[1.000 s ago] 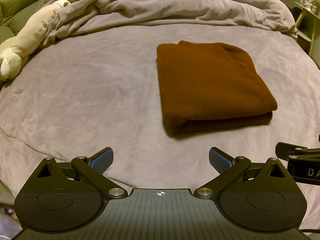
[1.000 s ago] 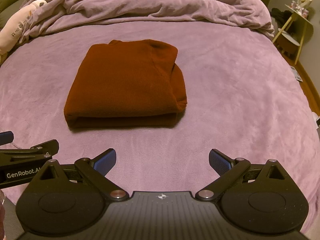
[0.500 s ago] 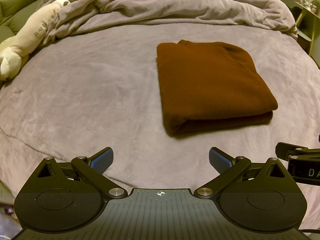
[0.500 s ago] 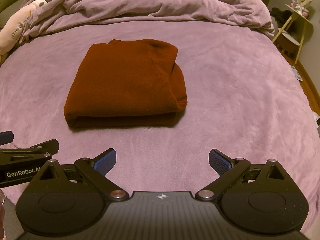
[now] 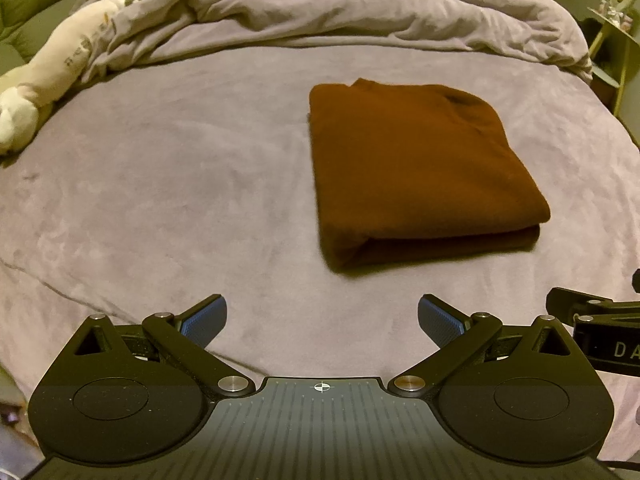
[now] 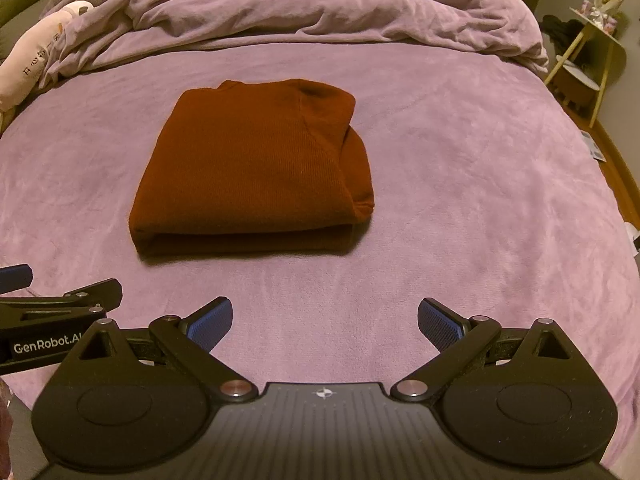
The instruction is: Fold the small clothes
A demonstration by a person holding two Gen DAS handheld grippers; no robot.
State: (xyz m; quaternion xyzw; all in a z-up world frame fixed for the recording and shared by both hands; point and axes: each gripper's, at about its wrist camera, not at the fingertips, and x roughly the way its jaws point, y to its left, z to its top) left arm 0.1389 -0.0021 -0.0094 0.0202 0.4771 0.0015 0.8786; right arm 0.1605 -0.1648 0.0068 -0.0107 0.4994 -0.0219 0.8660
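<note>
A rust-brown garment (image 5: 416,168) (image 6: 256,168) lies folded into a thick rectangle on the purple bed cover, its folded edge facing me. My left gripper (image 5: 322,320) hovers open near the bed's front edge, short of the garment and a little to its left. My right gripper (image 6: 325,320) is open too, short of the garment and to its right. Nothing sits between either pair of blue pads. Each gripper's body shows at the edge of the other's view.
A rumpled purple duvet (image 5: 340,4) (image 6: 320,4) is bunched along the far side of the bed. A cream plush toy (image 5: 56,76) (image 6: 32,64) lies at the far left. A small yellow-legged side table (image 6: 588,60) stands past the bed's right edge.
</note>
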